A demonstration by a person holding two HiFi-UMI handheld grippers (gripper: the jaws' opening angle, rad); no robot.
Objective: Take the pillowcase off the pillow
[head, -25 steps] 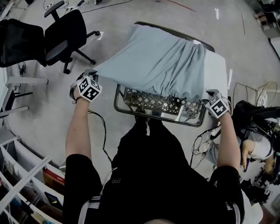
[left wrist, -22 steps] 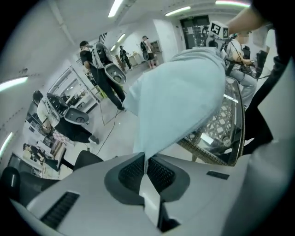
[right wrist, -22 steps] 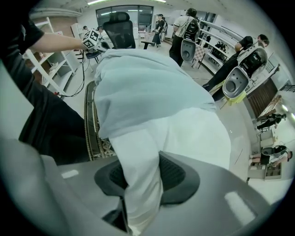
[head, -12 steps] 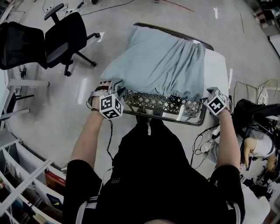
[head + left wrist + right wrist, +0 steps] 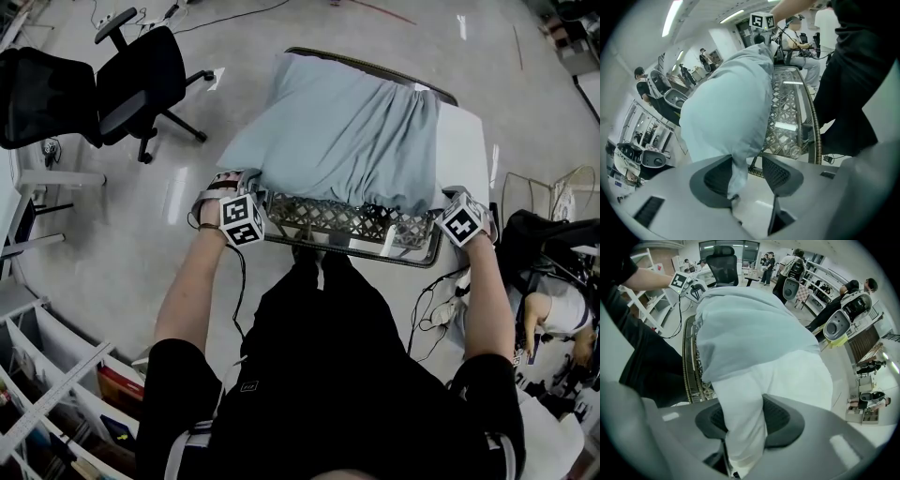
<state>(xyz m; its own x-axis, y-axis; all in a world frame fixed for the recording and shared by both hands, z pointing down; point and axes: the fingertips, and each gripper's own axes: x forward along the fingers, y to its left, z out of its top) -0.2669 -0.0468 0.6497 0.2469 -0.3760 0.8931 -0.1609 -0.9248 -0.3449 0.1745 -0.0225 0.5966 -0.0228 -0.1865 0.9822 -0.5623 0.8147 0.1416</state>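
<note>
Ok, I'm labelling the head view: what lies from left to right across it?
Office chair → left gripper, jaws just opened with a pillowcase corner between them → pillowcase → right gripper, shut on the pillow.

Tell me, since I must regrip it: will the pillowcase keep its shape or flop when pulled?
Probably floppy: the pillowcase bunches in folds by the bare pillow, and a limp corner lies between the fingers of the left gripper, which have just been opening. Likely to slip out, since nothing pinches it.

The pillow (image 5: 464, 155) covers the wire basket (image 5: 328, 217); bare floor (image 5: 112, 253) lies open leftward, up to an office chair (image 5: 141, 80).
</note>
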